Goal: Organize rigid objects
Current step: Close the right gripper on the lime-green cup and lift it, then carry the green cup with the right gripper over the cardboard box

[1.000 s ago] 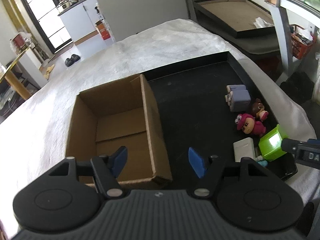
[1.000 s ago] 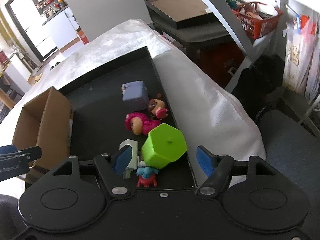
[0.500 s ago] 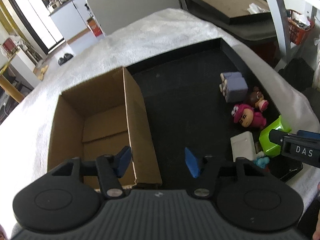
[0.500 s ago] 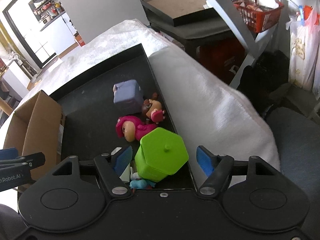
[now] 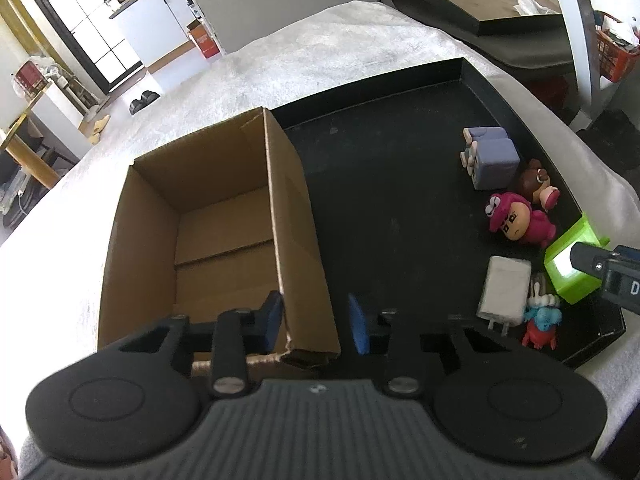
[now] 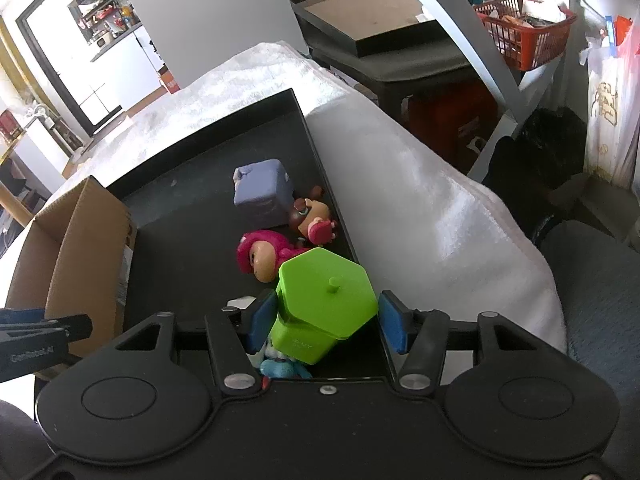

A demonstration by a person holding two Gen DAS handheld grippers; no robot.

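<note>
Two grippers, both jaws just closing | cardboard box (image 5: 224, 236): empty, beside black tray (image 5: 400, 160); left gripper (image 5: 316, 318) straddles its near wall, contact unclear | green hexagonal container (image 6: 326, 304): knobbed lid, tray's near corner, amid toys; right gripper (image 6: 326, 322) pads flank it, seemingly touching | seat squarely, lift straight, clear of figurines.

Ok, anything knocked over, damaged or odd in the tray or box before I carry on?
The pink figurine and brown figurine lie toppled in the black tray. The cardboard box has a frayed near corner, straddled by the left tool. Nothing looks spilled.
</note>
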